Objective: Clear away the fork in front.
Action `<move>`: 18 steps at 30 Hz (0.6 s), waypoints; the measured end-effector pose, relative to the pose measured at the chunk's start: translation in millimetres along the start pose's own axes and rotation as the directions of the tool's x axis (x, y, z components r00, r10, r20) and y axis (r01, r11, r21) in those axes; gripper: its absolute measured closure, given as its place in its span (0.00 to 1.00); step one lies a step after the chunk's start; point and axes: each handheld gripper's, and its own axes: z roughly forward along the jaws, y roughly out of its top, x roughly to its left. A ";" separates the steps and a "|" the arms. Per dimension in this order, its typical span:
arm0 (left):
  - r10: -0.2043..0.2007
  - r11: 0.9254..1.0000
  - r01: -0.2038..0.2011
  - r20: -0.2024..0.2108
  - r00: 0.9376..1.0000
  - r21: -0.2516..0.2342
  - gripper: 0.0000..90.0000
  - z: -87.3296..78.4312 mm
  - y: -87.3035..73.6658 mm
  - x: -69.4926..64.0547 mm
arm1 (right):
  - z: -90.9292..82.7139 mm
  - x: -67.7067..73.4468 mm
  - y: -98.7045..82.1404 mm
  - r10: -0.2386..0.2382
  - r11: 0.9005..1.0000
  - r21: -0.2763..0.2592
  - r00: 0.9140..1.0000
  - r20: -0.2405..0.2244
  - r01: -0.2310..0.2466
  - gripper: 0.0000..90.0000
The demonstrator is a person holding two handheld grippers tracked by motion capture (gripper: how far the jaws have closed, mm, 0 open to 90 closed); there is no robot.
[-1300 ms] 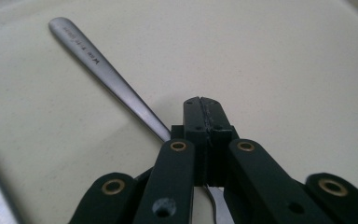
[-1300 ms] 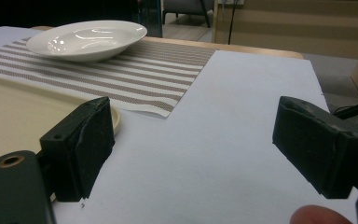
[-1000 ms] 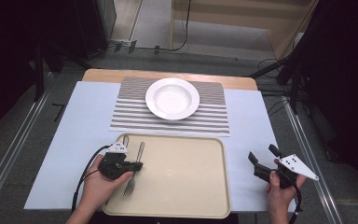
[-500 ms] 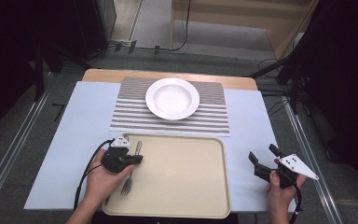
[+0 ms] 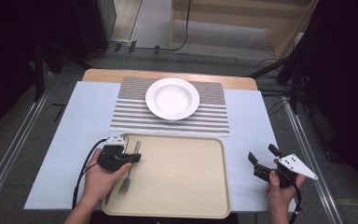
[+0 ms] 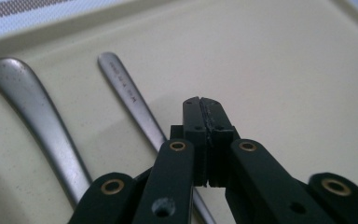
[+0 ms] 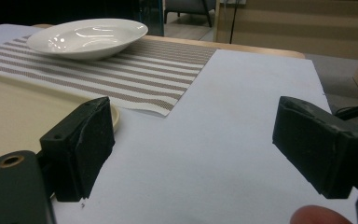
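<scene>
Now your left hand-held gripper (image 5: 134,157) sits over the left end of the tray (image 5: 186,186), its jaws pressed fully together with nothing between them. Seen in the left gripper view (image 6: 200,105), the closed tips hover just right of the fork (image 6: 135,105) handle, and whether they touch it you cannot tell. That fork (image 5: 129,170) lies lengthwise along the tray's left side, prongs toward you. A second, broader metal handle (image 6: 32,107) lies on the tray just left of the fork. Your right hand-held gripper (image 5: 263,161) is off the tray's right edge, over the white sheet (image 5: 256,126) on the tabletop, jaws spread wide and empty. Beyond the tray's far edge, a white plate (image 5: 172,98) rests on a striped mat (image 5: 212,114).
</scene>
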 end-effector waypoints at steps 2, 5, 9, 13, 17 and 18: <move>0.002 0.999 -0.002 0.010 1.000 -0.041 0.87 -5.0 1.3 -0.6 | 0.3 0.2 -0.5 0.000 1.000 -0.001 1.000 -0.004 0.000 0.15; 0.003 0.996 -0.001 0.025 1.000 -0.094 0.76 -11.5 3.2 -1.1 | -0.1 -0.6 -0.8 0.007 1.000 -0.007 1.000 -0.010 -0.007 0.15; -0.014 0.987 0.019 0.033 0.999 -0.158 0.59 -17.7 5.4 -0.9 | -0.8 -1.1 -0.4 0.010 1.000 -0.009 1.000 -0.009 -0.010 0.15; -0.037 0.981 0.045 0.045 0.998 -0.189 0.40 -21.4 8.1 1.2 | -1.4 -1.2 0.7 0.009 1.000 -0.015 1.000 -0.007 -0.009 0.15; -0.049 0.980 0.057 0.047 0.998 -0.191 0.14 -22.0 11.4 -0.6 | -3.6 -3.2 1.3 0.012 1.000 -0.021 1.000 -0.001 -0.012 0.15; -0.035 0.981 0.042 0.043 0.998 -0.192 0.10 -21.9 11.7 -1.5 | -4.4 -3.6 1.5 0.016 1.000 -0.021 1.000 0.001 -0.016 0.15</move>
